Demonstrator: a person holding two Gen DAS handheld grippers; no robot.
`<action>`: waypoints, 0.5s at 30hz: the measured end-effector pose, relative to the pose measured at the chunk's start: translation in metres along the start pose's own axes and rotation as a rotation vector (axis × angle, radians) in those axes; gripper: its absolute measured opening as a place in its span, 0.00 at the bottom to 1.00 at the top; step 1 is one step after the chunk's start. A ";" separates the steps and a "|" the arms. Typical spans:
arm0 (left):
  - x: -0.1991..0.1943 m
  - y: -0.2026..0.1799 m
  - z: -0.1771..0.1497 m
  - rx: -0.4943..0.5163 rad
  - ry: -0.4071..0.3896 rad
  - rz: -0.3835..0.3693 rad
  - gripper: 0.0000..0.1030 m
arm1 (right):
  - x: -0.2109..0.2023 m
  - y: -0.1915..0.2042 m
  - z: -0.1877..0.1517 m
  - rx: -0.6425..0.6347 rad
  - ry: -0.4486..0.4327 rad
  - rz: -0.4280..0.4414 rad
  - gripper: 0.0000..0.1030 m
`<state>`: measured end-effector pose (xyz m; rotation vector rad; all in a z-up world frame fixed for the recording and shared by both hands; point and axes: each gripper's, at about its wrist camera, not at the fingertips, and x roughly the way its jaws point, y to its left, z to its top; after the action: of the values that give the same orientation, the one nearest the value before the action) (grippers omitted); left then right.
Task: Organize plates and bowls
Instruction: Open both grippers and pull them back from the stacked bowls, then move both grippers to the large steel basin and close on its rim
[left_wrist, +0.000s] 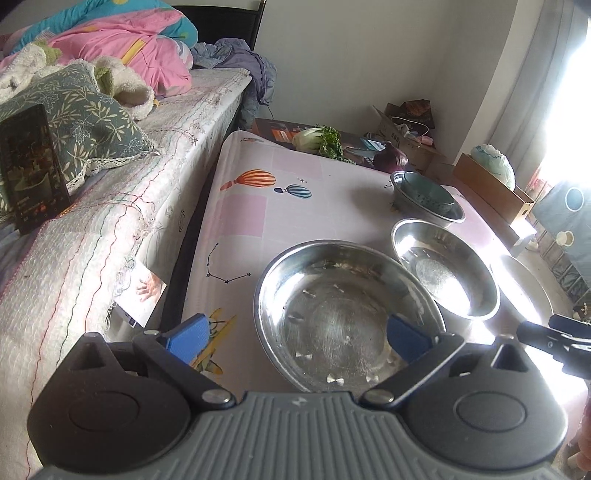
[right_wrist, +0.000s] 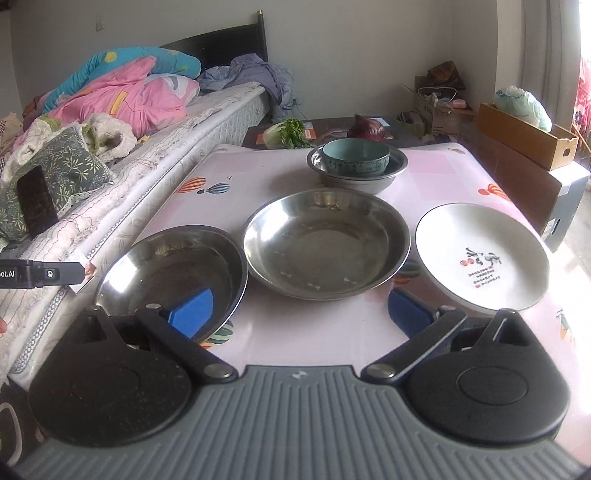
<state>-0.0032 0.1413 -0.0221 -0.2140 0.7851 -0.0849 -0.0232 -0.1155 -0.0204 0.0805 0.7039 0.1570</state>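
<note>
White plate (right_wrist: 480, 254) with red-and-black Chinese calligraphy beside steel dish (right_wrist: 327, 242).

bed (right_wrist: 207, 110) left | white wall (right_wrist: 351, 55) | glare right, probably a window (left_wrist: 576, 92)

Home bedroom. Bed (right_wrist: 207, 110) with dark headboard (right_wrist: 221, 46) along the left, piled with pink and blue quilts (right_wrist: 122, 88) and a leaf-print pillow (right_wrist: 70, 162). Low worktop (right_wrist: 295, 325) under a balloon-print cloth beside it. Cardboard boxes (right_wrist: 524, 136), vegetables (right_wrist: 288, 134) against the wall.
</note>
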 end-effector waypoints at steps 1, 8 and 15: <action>0.001 0.003 -0.003 -0.007 0.006 -0.001 1.00 | 0.003 0.000 -0.001 0.027 0.008 0.019 0.99; 0.012 0.012 -0.015 -0.023 0.024 0.004 1.00 | 0.042 0.000 0.002 0.143 0.074 0.158 0.98; 0.028 0.003 -0.010 0.013 0.033 0.045 1.00 | 0.072 0.015 0.001 0.165 0.117 0.261 0.81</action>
<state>0.0092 0.1388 -0.0491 -0.1828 0.8214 -0.0510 0.0299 -0.0887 -0.0635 0.3240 0.8215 0.3559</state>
